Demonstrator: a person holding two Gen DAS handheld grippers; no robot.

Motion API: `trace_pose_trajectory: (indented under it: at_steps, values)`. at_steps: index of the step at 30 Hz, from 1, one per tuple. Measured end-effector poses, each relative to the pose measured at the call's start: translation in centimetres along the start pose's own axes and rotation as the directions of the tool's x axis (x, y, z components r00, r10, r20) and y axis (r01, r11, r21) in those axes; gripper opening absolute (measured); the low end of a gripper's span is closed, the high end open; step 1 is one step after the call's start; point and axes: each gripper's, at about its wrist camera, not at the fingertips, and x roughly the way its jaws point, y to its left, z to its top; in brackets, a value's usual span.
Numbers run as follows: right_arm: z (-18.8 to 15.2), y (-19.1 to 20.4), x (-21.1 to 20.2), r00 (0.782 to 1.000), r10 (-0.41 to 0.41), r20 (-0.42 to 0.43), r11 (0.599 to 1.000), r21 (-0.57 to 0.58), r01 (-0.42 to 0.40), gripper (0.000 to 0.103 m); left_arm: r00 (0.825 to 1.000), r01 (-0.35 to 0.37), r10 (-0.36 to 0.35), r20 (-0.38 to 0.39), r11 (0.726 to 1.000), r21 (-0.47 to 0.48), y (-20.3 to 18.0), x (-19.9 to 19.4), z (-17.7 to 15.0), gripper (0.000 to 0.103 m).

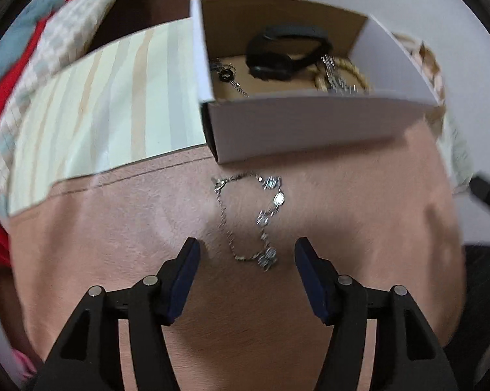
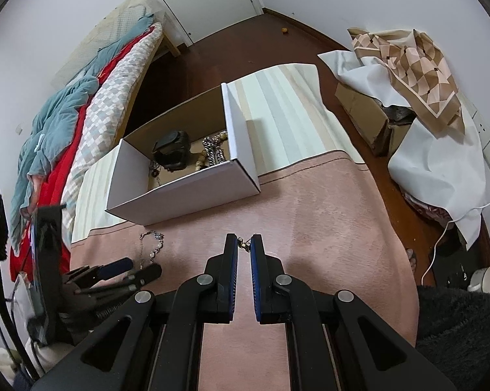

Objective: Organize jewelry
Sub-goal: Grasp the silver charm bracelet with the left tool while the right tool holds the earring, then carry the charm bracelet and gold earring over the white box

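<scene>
Silver bracelet [image 1: 249, 218]: lay loose on pink cloth [image 1: 342, 215] — its near end between my parted left gripper [image 1: 246, 247] fingers, untouched.
Right gripper [image 2: 244, 244]: pinched shut on a small metal piece [image 2: 244, 244].
White box [image 1: 310, 127]: just beyond the bracelet, holding other jewelry.

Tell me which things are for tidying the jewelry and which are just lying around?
For the job: silver bracelet on the pink cloth, white box, black watch and chains inside it, small piece the right gripper pinches.

Just lying around: blankets, patterned cloth, mug.
</scene>
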Motion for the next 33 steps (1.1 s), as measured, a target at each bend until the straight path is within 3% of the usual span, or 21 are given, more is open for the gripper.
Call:
trace_pose_trajectory:
  at_steps: [11,14,15,25,30,33]
  values:
    - [-0.3,-0.7,0.9,1.0,-0.002,-0.019,1.0,0.017,0.002,0.008,0.999,-0.026,0.025,0.021,0.999,0.048,-1.9,0.1,-0.7,0.054]
    - [-0.3,-0.7,0.9,1.0,-0.003,-0.017,1.0,0.018,0.004,0.008,0.999,-0.017,0.015,0.033,0.997,0.07,-2.1,-0.3,-0.3,0.024]
    - [-0.3,-0.8,0.9,1.0,-0.003,-0.017,1.0,0.019,0.003,0.008,0.999,-0.018,0.015,0.034,0.997,0.081,-2.4,-0.3,-0.2,0.009]
    - [0.0,-0.7,0.6,1.0,0.002,-0.007,1.0,0.02,-0.002,0.008,0.999,-0.004,0.002,0.046,0.999,0.044,-1.4,-0.8,0.2,0.005]
    - [0.3,-0.4,0.1,1.0,0.009,0.006,1.0,0.018,-0.009,0.008,0.995,0.098,-0.095,0.04,0.993,-0.064,1.0,-1.7,0.6,0.005]
    - [0.4,-0.2,0.0,1.0,0.014,0.009,1.0,0.016,-0.015,0.008,0.991,0.122,-0.116,0.06,0.987,-0.1,2.0,-2.6,1.0,0.005]
